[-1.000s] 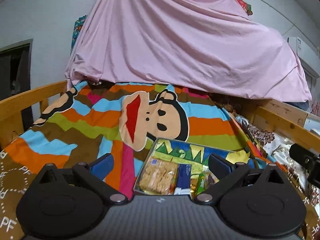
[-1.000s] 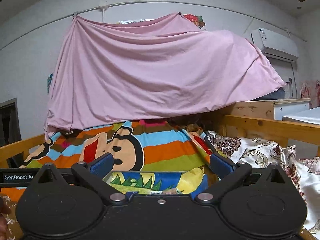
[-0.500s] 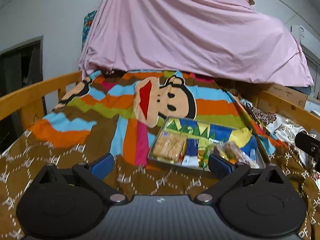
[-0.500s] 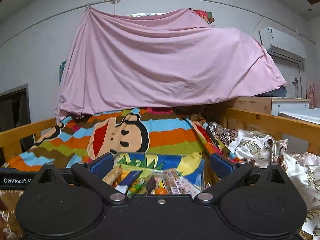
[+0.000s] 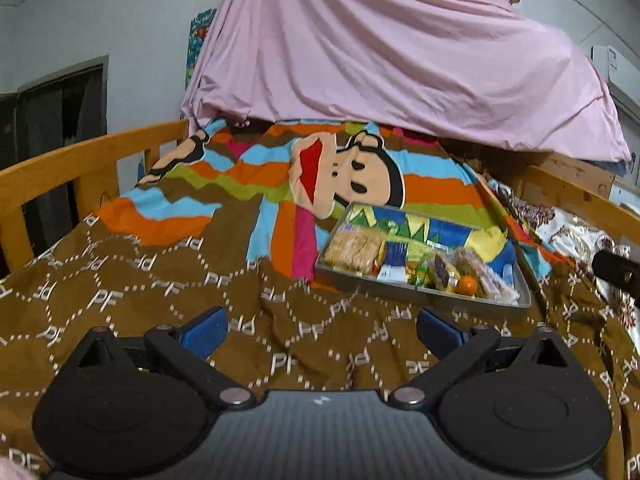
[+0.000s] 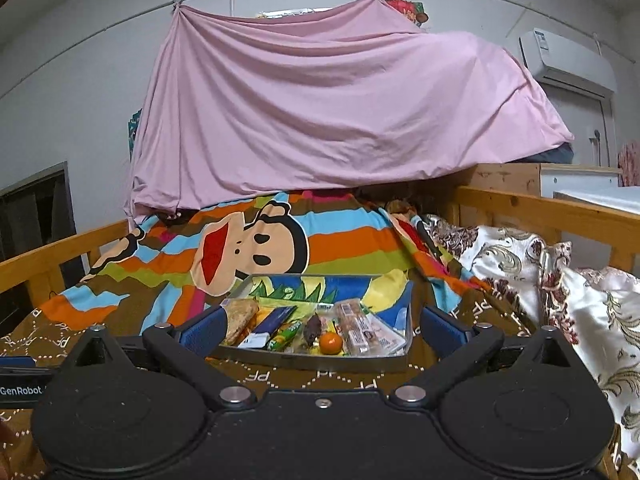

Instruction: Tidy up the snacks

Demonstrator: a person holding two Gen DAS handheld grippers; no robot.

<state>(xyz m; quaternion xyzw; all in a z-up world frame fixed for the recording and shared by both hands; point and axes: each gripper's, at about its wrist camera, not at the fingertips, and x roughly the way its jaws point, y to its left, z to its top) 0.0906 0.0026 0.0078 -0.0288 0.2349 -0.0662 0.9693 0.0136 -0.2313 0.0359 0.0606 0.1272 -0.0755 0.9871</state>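
A shallow grey tray (image 5: 424, 289) (image 6: 320, 362) with a colourful printed bottom lies on the bed blanket. It holds several snacks: a pack of square crackers (image 5: 353, 248) (image 6: 241, 314), a blue packet (image 5: 394, 255) (image 6: 276, 317), a green wrapper (image 6: 285, 335), a small orange (image 5: 466, 285) (image 6: 330, 343) and a clear-wrapped pastry pack (image 6: 362, 328). My left gripper (image 5: 322, 330) is open above the brown blanket, left of and short of the tray. My right gripper (image 6: 320, 326) is open just in front of the tray's near rim, holding nothing.
The bed has wooden side rails (image 5: 80, 160) (image 6: 560, 208). A striped monkey blanket (image 5: 348, 176) covers the far half, under a hanging pink sheet (image 6: 320, 120). Floral pillows (image 6: 560, 280) lie along the right side. The other gripper's tip (image 5: 616, 270) shows at the right edge.
Both grippers have drawn back and risen, so the tray and its snacks show fully in both views. The jaws stayed open.
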